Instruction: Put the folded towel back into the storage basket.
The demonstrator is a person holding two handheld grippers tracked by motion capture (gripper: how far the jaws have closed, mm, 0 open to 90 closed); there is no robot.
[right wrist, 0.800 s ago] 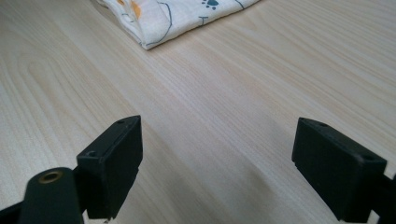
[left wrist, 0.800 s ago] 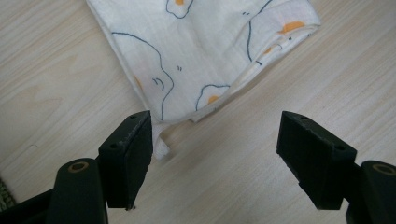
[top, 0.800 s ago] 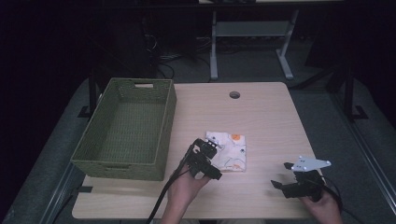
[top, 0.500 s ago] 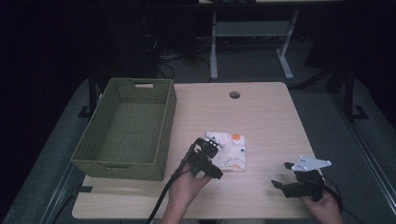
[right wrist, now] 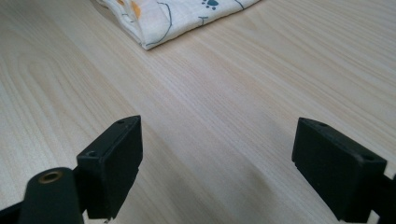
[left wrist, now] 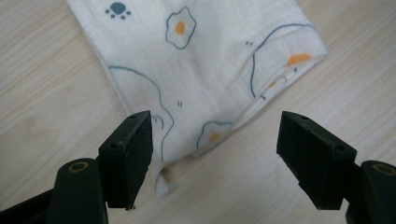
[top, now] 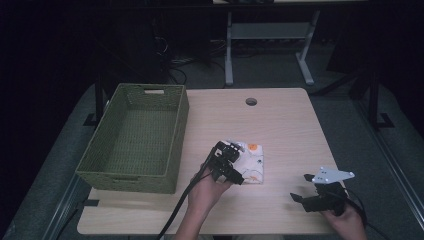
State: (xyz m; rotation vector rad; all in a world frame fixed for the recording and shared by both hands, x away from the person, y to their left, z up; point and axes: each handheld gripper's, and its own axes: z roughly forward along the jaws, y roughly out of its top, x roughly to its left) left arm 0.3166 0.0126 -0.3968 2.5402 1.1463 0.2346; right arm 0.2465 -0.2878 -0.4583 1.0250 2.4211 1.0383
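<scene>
- The left gripper (left wrist: pixel 212 154) has its jaws spread wide with nothing pinched; its own view shows the near corner of the folded cloth (left wrist: pixel 201 70) lying between and just beyond the pads, flat on the wood.
- In the high view that gripper (top: pixel 227 162) sits over the cloth's (top: pixel 251 162) left side, near the front edge of the table (top: pixel 280 120), a little right of the middle.
- My reading: this is the approach to a grasp. The next move calls for lowering the pads onto the corner and closing on all layers, so the fold does not fall open.
- The right gripper (top: pixel 320 192) waits near the front right corner, well apart from the cloth, jaws spread over bare wood (right wrist: pixel 219 154).
- A green woven basket (top: pixel 135 175) stands along the left edge, empty, a likely place for the cloth.
- Nothing lies between cloth and basket; only the basket's near wall would have to be cleared.
</scene>
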